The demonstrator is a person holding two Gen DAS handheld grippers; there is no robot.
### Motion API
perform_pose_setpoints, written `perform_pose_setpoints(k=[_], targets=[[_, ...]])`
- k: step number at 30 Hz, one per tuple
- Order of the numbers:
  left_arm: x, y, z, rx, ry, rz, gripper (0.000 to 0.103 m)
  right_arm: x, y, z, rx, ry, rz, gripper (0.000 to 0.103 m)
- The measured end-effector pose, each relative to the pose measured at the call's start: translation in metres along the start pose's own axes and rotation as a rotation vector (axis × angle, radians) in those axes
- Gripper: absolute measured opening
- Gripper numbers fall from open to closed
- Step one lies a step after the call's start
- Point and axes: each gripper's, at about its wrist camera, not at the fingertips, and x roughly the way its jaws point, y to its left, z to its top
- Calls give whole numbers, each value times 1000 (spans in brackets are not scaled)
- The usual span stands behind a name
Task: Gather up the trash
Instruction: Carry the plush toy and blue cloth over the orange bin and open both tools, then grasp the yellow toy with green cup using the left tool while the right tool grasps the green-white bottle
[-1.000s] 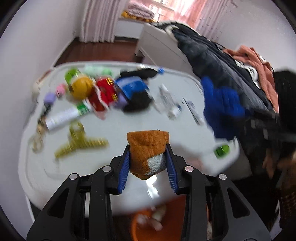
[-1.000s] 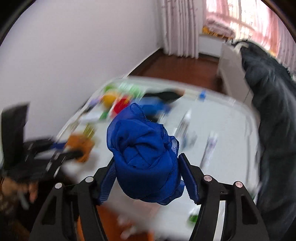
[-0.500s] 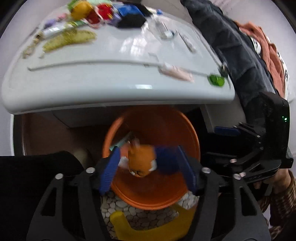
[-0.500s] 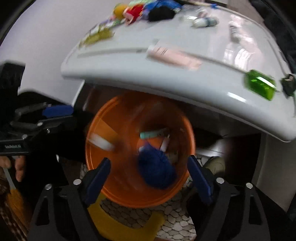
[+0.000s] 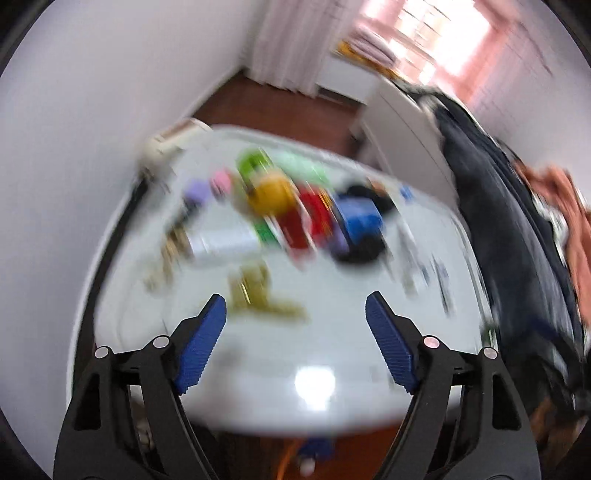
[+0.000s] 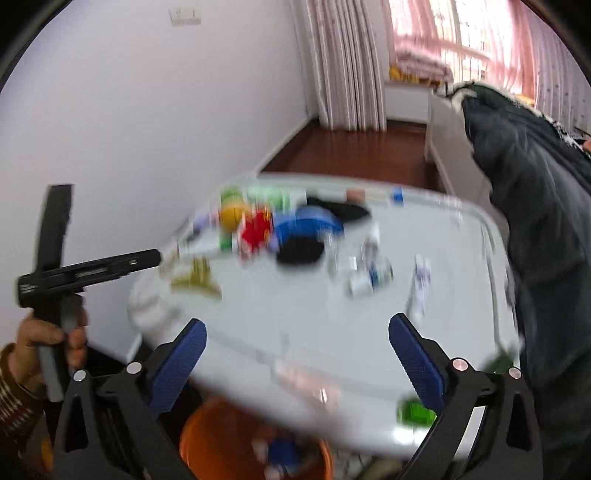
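**Both loads dropped, both grippers back over the tabletop**

Since a second ago, you have let go of the orange cloth and the blue cloth, and both views have swung from the orange bin (image 6: 255,439) back up to the tabletop (image 5: 332,354). Your left gripper (image 5: 295,317) and right gripper (image 6: 297,341) each have their jaws opening wide with nothing between them. A blue lump, probably the cloth, shows in the bin below the tabletop's near edge.

Your main risk is speed: both views are smeared, so you could close on the wrong piece or knock the packed cluster. The yellow ball (image 5: 271,194), red packet (image 5: 308,221) and blue item (image 5: 360,219) touch one another, so a wide grab may drag a neighbour along. The gold hair claw (image 5: 258,291) lies nearest the left jaws. Small tubes (image 6: 371,275) near the right side could roll off.

The tabletop is white and glossy, with glare near you. White walls, pink curtains (image 6: 461,33), dark wood floor and a bed piled with dark clothing (image 6: 535,177) surround it.
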Motion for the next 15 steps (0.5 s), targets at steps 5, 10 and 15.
perform_pose_setpoints(k=[5, 10, 15], targets=[[62, 12, 58, -126, 22, 93, 77, 32, -7, 7, -5, -43, -7, 97], [117, 17, 80, -169, 56, 169, 77, 51, -17, -5, 17, 44, -14, 97], [153, 22, 94, -233, 53, 208, 78, 43, -19, -7, 11, 26, -22, 98]])
